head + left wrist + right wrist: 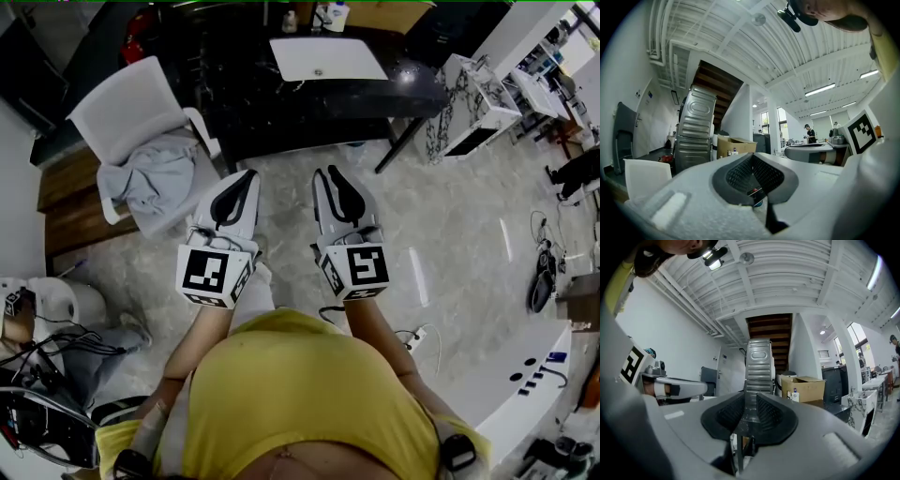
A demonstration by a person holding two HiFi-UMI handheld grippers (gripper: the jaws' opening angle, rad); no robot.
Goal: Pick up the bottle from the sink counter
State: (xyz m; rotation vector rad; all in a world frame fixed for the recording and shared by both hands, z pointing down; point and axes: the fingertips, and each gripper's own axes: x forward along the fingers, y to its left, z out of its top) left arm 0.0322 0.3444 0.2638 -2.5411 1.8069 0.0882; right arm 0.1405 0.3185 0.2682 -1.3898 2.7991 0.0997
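A white bottle [335, 14] with a blue cap stands at the back of the black counter [234, 94], behind the white sink [281, 58]. A smaller bottle [290, 21] stands to its left. Both grippers hang over the floor, well short of the counter and pointing at it. My left gripper [246, 178] has its pads meeting at the tip [751, 157] and holds nothing. My right gripper [328, 173] shows a narrow gap between its pads [751, 398], also empty. In the right gripper view a small white bottle [794, 394] shows far off beside a cardboard box [806, 387].
A white chair [127, 108] with a grey cloth [155, 178] draped on it stands left of the counter. A white rack [478, 108] stands at the right. Cables [542, 272] lie on the marble floor. A tall ribbed metal object [758, 366] rises under the stairs.
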